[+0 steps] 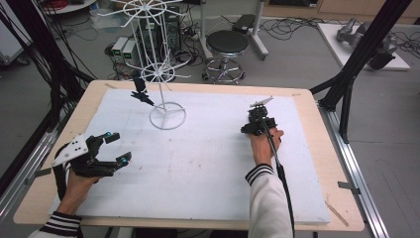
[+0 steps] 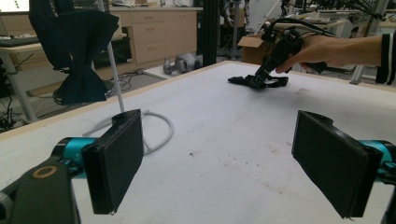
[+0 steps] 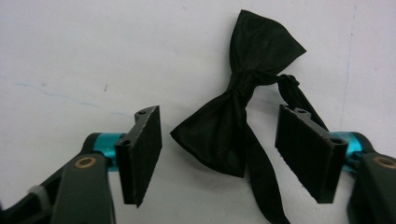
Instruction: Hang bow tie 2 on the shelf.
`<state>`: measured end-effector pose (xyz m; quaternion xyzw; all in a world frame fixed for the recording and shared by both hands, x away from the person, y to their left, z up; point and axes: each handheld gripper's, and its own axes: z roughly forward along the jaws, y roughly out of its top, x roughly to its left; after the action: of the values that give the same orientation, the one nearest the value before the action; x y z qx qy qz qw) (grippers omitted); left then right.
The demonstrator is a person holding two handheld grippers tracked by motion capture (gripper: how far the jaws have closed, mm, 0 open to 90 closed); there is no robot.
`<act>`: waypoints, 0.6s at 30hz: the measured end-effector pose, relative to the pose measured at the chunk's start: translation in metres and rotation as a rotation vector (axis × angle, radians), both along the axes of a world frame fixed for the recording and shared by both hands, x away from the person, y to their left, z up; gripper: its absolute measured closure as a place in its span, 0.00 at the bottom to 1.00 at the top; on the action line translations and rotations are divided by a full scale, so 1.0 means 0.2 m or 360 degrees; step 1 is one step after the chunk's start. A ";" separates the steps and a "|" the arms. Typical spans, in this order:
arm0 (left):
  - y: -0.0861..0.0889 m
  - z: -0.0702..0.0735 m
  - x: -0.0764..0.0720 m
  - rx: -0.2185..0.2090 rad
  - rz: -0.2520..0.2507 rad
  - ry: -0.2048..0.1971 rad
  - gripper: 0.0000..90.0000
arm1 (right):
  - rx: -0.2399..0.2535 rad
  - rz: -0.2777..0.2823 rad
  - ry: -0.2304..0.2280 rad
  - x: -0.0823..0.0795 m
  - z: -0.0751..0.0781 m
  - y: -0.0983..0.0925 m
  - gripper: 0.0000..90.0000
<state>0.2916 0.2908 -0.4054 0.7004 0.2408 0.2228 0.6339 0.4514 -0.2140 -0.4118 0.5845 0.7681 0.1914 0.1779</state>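
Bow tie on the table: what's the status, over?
Right gripper open, jaws astride the bow tie, pads not yet pressing. Bow tie flat on the white mat. Left gripper open, idle. Nothing in the way.

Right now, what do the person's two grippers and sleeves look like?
Both are black two-jaw tools with flat rectangular black pads on teal collars. The left gripper carries a pale grey three-cornered plate with dark dots. The right gripper trails a thick black cable over the wrist. Each sleeve is white with a black-and-white striped cuff.
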 end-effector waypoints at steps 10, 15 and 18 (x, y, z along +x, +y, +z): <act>0.01 0.00 0.00 -0.0015 0.0002 0.0000 0.19 | -0.0011 0.0027 0.0045 0.02 -0.03 -0.01 0.46; 0.01 0.00 0.00 -0.0020 0.0003 0.0003 0.19 | -0.0050 0.0034 0.0047 0.03 -0.04 -0.01 0.61; 0.01 0.00 0.00 -0.0021 0.0002 0.0002 0.19 | -0.0069 0.0030 0.0043 0.03 -0.03 -0.02 0.75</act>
<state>0.2922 0.2921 -0.4054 0.6961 0.2432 0.2213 0.6383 0.4567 -0.2177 -0.4186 0.5757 0.7800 0.1684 0.1782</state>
